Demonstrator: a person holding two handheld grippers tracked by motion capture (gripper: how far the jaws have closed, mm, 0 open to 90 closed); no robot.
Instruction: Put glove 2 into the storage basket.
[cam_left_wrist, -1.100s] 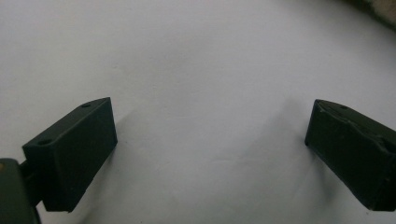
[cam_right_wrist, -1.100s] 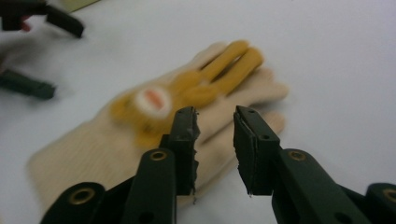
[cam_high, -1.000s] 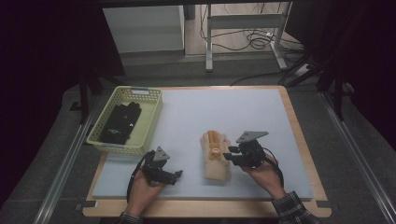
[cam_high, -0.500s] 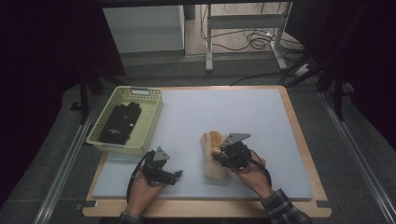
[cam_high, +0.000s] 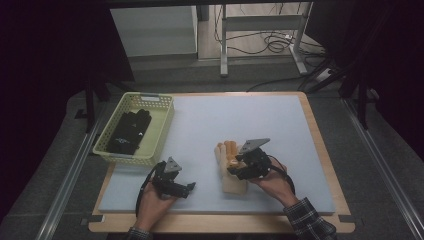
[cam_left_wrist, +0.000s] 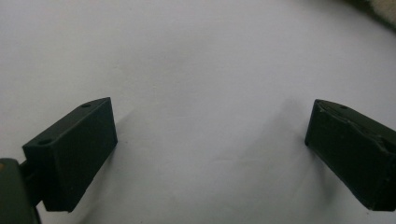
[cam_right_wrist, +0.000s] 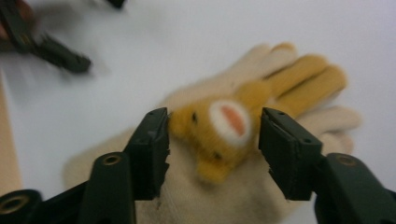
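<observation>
A cream knitted glove (cam_high: 226, 181) with yellow fingers lies flat on the mat at centre front. It carries a yellow bear face (cam_right_wrist: 224, 126) on its back. My right gripper (cam_high: 234, 168) hovers low over the glove and is open; in the right gripper view (cam_right_wrist: 215, 128) its jaws stand on either side of the bear face, the left one close against its edge. My left gripper (cam_high: 189, 188) rests near the front edge, left of the glove. It is open (cam_left_wrist: 210, 135), with bare mat between its jaws.
A yellow-green basket (cam_high: 161, 131) at the left edge holds black gloves (cam_high: 131, 130). The pale blue mat (cam_high: 240, 115) covers a wooden table (cam_high: 320, 150). The left gripper (cam_right_wrist: 56, 52) shows blurred at the upper left of the right gripper view.
My right gripper has moved left and down from beside the glove to over its back, astride the bear face. The left gripper has stayed put.
</observation>
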